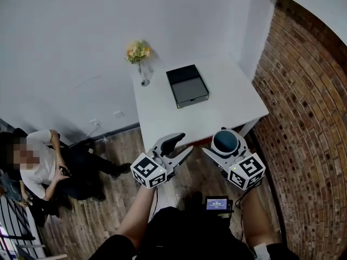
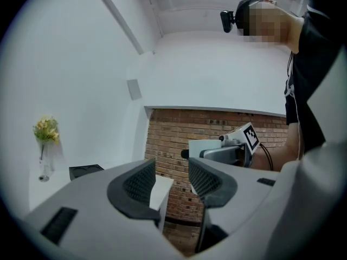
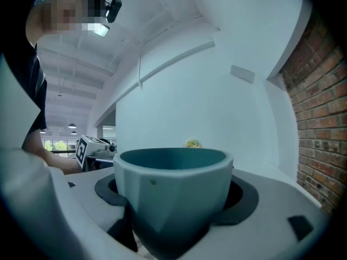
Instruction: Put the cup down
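Observation:
A teal cup [image 1: 225, 141] sits upright between the jaws of my right gripper [image 1: 223, 147], which is shut on it and held in the air just off the front edge of the white table [image 1: 233, 99]. In the right gripper view the cup [image 3: 172, 191] fills the middle, with a dark pad [image 3: 241, 199] pressed against each side. My left gripper [image 1: 181, 145] hovers beside it to the left, also off the table's front edge. Its jaws are open, and nothing lies between its dark ribbed pads [image 2: 138, 182].
A black tray [image 1: 187, 85] lies mid-table. A small vase of flowers [image 1: 140, 56] stands at the table's back left corner by the white wall. A brick wall [image 1: 303, 107] runs along the right. A person [image 1: 40, 164] sits on the wooden floor side at the left.

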Tool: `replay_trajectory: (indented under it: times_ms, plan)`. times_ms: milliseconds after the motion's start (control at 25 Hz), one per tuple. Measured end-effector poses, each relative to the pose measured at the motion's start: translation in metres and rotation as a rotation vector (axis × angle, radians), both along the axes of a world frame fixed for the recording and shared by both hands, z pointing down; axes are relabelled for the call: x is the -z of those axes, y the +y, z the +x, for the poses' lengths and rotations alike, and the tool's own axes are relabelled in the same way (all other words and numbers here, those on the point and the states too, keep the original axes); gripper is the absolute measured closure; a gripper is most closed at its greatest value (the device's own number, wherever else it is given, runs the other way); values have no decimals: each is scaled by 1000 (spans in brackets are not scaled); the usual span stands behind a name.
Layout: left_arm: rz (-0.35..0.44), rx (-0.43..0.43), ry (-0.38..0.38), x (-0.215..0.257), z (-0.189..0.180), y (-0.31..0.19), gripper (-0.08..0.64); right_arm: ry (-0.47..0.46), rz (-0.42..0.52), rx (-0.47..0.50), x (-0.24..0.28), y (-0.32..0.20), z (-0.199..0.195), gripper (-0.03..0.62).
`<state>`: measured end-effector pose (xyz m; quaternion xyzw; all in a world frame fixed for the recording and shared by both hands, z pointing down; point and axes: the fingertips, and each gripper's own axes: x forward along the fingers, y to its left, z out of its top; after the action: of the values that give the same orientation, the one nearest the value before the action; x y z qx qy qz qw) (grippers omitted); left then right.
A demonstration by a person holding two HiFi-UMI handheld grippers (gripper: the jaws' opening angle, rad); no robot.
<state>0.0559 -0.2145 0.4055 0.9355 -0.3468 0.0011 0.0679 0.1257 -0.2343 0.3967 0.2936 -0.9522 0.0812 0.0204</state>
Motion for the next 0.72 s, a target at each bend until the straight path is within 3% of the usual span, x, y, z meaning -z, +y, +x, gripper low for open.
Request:
replay_trajectory:
  times_ms: [720]
  plan:
    - [-11, 45, 9, -3, -14, -42, 376, 10, -2, 8, -7, -49, -10, 173]
